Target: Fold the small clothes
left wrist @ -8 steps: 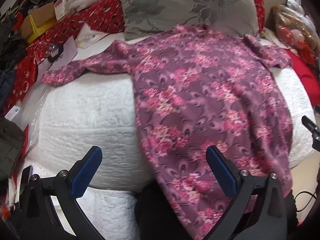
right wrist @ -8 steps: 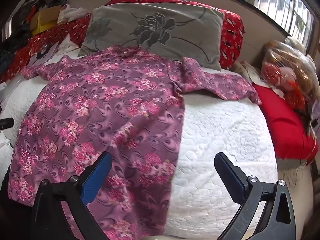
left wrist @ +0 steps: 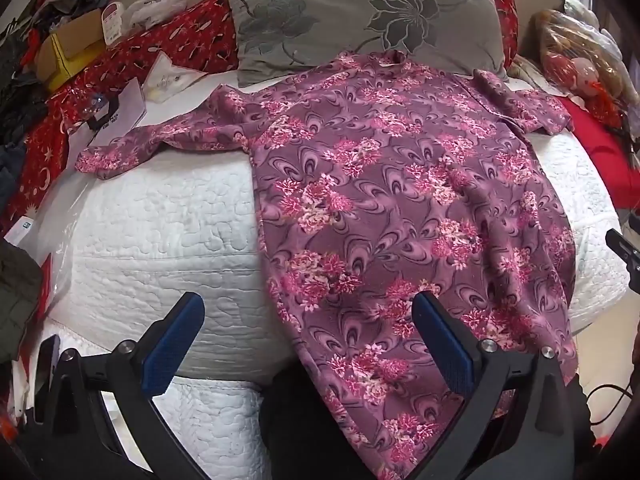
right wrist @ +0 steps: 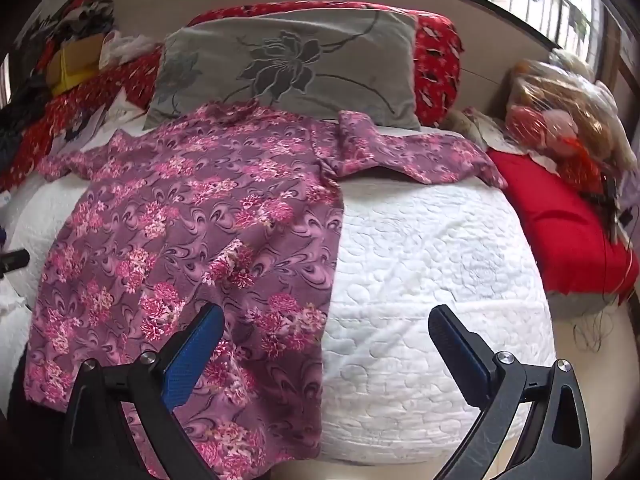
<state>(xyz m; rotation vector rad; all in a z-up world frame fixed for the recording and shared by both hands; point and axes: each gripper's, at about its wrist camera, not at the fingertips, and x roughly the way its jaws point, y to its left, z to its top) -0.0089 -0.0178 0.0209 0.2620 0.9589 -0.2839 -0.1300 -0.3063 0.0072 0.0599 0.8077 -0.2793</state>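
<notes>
The flowery shirt (left wrist: 400, 200) lies flat on the white bed (left wrist: 160, 220), collar far away by the gray pillow (left wrist: 360, 12), hem hanging near. The left tool (left wrist: 308, 348) gapes wide and empty over its left edge. The right tool (right wrist: 326, 344) gapes empty too, over the right edge of the shirt (right wrist: 192, 216).

A purple long-sleeved top (left wrist: 400, 200) with pink flower clusters lies spread flat, unfolded. Its collar points toward the far end, both sleeves stretch sideways, and its hem hangs over the near edge
</notes>
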